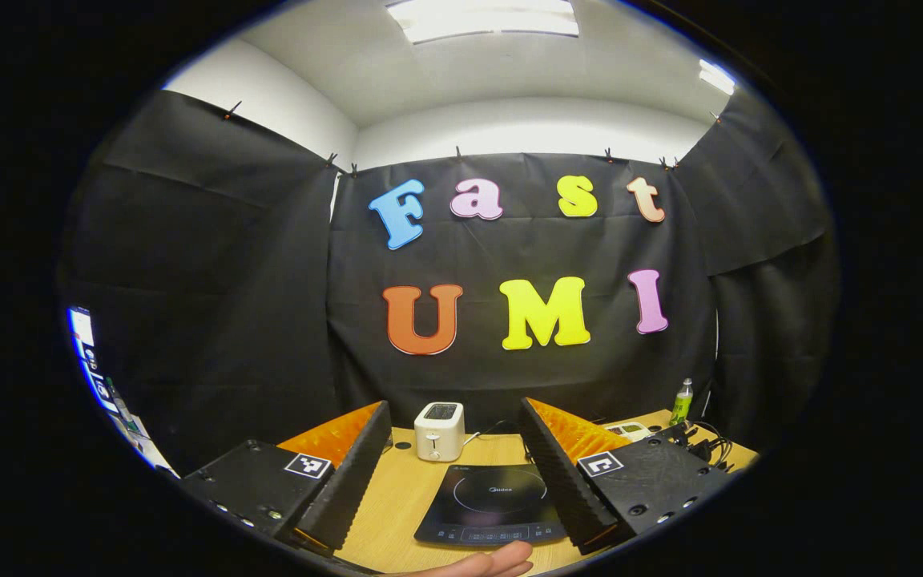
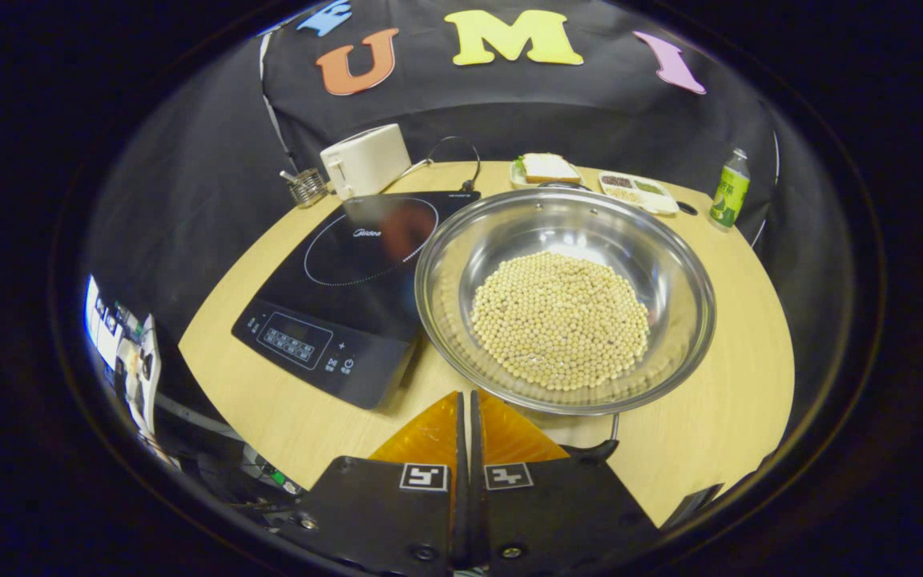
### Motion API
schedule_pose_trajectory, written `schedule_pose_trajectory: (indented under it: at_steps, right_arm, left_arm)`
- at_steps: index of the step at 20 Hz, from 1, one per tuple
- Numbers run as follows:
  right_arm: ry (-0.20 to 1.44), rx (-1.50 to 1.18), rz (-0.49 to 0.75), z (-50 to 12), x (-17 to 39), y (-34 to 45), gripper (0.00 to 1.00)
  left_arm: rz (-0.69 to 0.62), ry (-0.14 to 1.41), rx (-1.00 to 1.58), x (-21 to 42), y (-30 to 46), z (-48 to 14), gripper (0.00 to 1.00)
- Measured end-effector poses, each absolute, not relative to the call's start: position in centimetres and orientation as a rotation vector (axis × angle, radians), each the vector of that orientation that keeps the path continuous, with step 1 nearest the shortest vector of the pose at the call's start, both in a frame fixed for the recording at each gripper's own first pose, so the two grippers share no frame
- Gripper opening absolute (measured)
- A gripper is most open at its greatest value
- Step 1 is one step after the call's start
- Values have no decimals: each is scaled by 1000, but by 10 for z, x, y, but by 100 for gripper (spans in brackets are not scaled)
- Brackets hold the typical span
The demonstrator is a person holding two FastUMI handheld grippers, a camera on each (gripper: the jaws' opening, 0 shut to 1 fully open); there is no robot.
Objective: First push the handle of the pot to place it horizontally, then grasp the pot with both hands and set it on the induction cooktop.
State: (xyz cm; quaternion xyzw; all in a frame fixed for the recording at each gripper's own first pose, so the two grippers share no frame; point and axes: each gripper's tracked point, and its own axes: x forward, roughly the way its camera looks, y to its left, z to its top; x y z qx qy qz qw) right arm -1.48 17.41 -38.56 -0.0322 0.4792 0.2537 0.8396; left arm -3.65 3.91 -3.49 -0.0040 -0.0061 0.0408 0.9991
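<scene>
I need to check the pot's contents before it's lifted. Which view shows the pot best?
The right gripper view: the pot sits whole on the table beside the induction cooktop, with pale beans inside. The left gripper view looks over the cooktop toward the toaster, off the pot.

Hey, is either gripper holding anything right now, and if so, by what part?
Nothing is held. The left gripper is open above the induction cooktop; the right gripper is shut on nothing, just short of the pot.

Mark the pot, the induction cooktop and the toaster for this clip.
pot (image 2: 674, 276): right gripper view, bare inner steel wall on the right.
induction cooktop (image 2: 349, 264): right gripper view, glass inside the ring.
toaster (image 1: 439, 433): left gripper view, front face.
</scene>
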Motion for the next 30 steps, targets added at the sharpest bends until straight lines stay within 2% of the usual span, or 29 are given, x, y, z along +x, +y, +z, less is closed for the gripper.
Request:
schedule_pose_trajectory:
  at_steps: [4,5,6,8,9,22,24,30]
  right_arm:
    - [1013,-128,548,-387,-21,155,4]
    - [1024,-136,547,-390,-25,150,0]
    - [1041,-141,547,-394,-28,145,4]
    - [1067,-153,547,-402,-31,134,4]
    - [1065,-158,536,-403,-29,126,1]
    - [981,-189,393,-402,19,48,0]
    - [980,-188,386,-403,25,39,4]
    - [968,-164,290,-409,55,-1,4]
  left_arm:
    - [74,-14,-8,-39,35,-34,96]
    - [73,-15,-9,-39,34,-33,96]
    - [71,-16,-10,-39,34,-33,96]
    - [69,-18,-8,-39,32,-33,96]
    - [68,-19,-7,-39,32,-33,96]
    - [49,-15,7,-34,21,-40,96]
    - [46,-5,9,-33,20,-45,96]
    - [28,13,10,-28,12,-59,96]
